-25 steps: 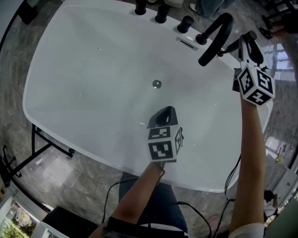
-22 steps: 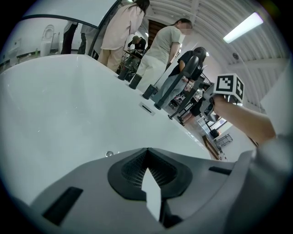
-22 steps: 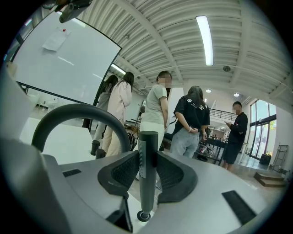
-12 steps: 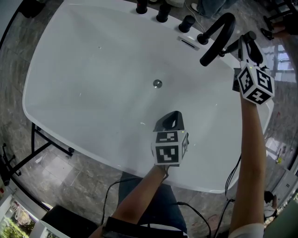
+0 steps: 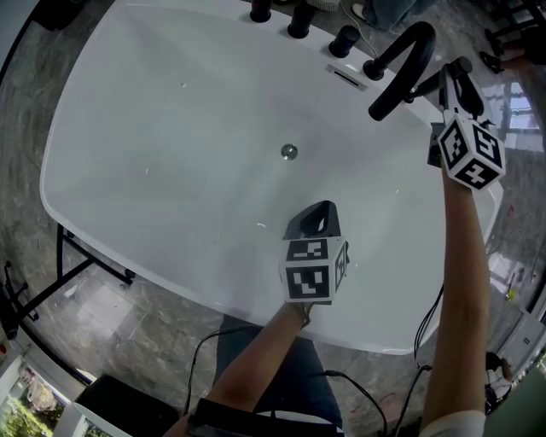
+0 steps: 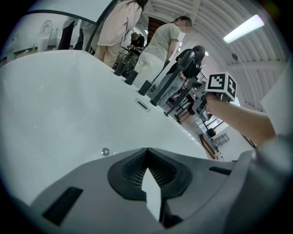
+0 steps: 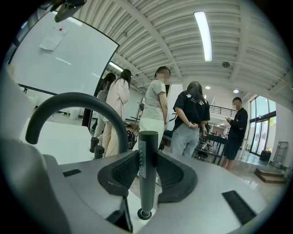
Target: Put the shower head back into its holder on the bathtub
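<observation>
One shower head, a dark straight stick, is seen standing upright on the rim of the white bathtub. Its lower end is seated in the one round holder. It is clasped on both sides by the pads of the right gripper, whose jaws are held partly apart by the width of the stick (nothing else is caught between them). In the head view this gripper is found at the tub's far right corner.

Just beside the stick, one arched black spout is curved over the rim. Along the same far edge three black knobs are counted in a row, and one narrow rectangular slot is set in the tub wall below them. One round drain is placed at the middle of the basin floor.

The left gripper is held over the basin, well apart from the fittings and angled down. Its jaws are brought together at the tips, and nothing is held or touched by it.

Behind the tub, five standing people can be counted in the right gripper view.
</observation>
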A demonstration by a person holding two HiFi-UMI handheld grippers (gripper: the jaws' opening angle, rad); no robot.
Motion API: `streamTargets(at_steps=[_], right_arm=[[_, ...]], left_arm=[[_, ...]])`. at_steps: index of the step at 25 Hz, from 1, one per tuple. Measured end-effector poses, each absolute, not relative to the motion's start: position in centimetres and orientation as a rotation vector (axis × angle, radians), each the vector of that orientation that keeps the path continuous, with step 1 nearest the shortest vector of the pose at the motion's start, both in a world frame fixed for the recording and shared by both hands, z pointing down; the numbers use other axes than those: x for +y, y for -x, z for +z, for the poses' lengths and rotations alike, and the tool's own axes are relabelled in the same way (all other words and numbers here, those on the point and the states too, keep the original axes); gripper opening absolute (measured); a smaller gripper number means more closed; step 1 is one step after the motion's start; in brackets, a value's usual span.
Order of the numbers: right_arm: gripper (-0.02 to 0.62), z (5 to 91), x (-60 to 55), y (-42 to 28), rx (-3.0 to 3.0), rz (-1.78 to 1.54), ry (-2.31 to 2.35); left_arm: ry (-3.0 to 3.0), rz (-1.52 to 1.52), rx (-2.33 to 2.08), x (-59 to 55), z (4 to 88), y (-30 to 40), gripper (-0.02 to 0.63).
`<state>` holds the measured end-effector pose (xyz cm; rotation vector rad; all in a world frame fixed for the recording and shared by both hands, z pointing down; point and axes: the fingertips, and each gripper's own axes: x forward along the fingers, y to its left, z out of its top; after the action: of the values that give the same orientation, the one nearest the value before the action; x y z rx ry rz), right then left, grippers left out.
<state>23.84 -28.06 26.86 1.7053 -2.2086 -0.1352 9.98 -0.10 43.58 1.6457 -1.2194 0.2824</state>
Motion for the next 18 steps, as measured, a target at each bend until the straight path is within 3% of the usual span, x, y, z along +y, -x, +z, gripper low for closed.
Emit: streamTargets(at_steps=[18], right_arm=[[0.124,28.7,-29.2,-24.8,-2.192,-0.049,-1.749]], left_arm=[[-1.610,0.282,-1.229,0.5,44.6,-9.0,0.003]])
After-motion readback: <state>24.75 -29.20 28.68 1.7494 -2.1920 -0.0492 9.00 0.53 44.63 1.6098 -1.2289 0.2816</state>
